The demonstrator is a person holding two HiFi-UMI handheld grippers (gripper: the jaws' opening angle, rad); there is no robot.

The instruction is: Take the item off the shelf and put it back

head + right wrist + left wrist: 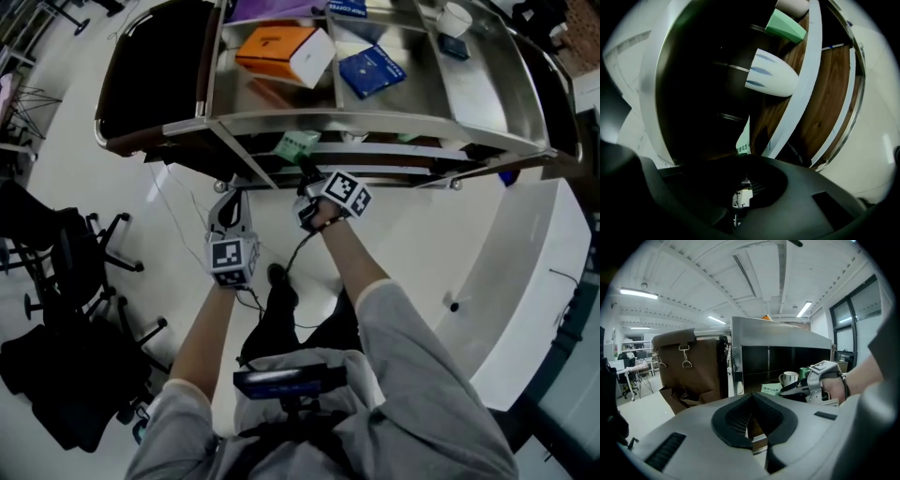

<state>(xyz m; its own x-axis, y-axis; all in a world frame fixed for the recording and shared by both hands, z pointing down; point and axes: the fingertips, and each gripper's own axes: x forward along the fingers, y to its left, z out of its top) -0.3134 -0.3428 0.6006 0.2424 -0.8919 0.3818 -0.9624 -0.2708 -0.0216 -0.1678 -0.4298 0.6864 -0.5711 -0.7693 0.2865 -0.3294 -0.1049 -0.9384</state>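
Note:
A thin green-and-white packet lies at the front of the cart's lower shelf. My right gripper reaches in under the top rail and is shut on the near edge of the packet. The left gripper view shows the same from the side: the right gripper has its tip on the packet. My left gripper hangs lower, to the left and in front of the cart. Its jaws are shut with nothing in them.
On the lower shelf behind the packet are a white mug and a green box. The top shelf holds an orange box and a blue box. A brown bag hangs on the cart's left end. Office chairs stand at the left.

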